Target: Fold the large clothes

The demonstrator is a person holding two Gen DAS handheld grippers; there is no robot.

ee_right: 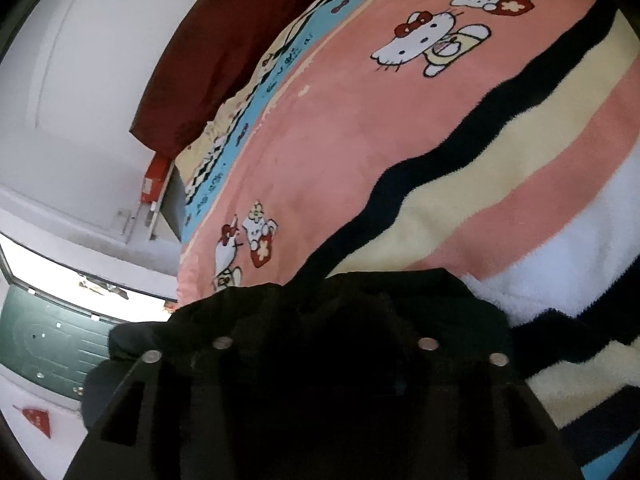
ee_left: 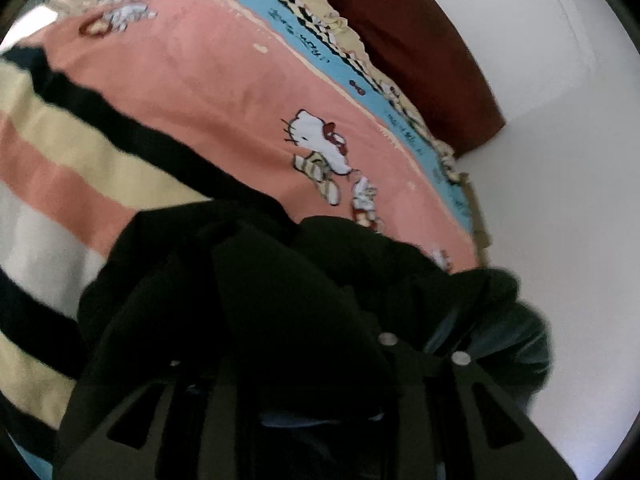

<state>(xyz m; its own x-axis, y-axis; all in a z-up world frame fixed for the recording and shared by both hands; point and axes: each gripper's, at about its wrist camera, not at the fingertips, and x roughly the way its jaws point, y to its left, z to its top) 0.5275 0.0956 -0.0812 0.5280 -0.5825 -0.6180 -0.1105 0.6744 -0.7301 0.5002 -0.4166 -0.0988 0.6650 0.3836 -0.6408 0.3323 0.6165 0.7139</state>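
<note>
A black garment (ee_left: 248, 272) is bunched over my left gripper (ee_left: 320, 320) and hides its fingertips; the cloth drapes across both black fingers above the bed. In the right wrist view the same black garment (ee_right: 340, 312) covers my right gripper (ee_right: 324, 332), whose fingertips are also hidden under the cloth. Both grippers are lifted over a striped fleece blanket (ee_left: 60, 152) that also shows in the right wrist view (ee_right: 520, 184). Whether the jaws are shut on the cloth does not show.
A pink cartoon-cat bedsheet (ee_left: 240, 92) covers the bed, seen also in the right wrist view (ee_right: 328, 120). A dark red pillow (ee_left: 420, 52) lies at the head by the white wall (ee_left: 560, 160). A window (ee_right: 60, 320) and a red box (ee_right: 154, 180) show beside the bed.
</note>
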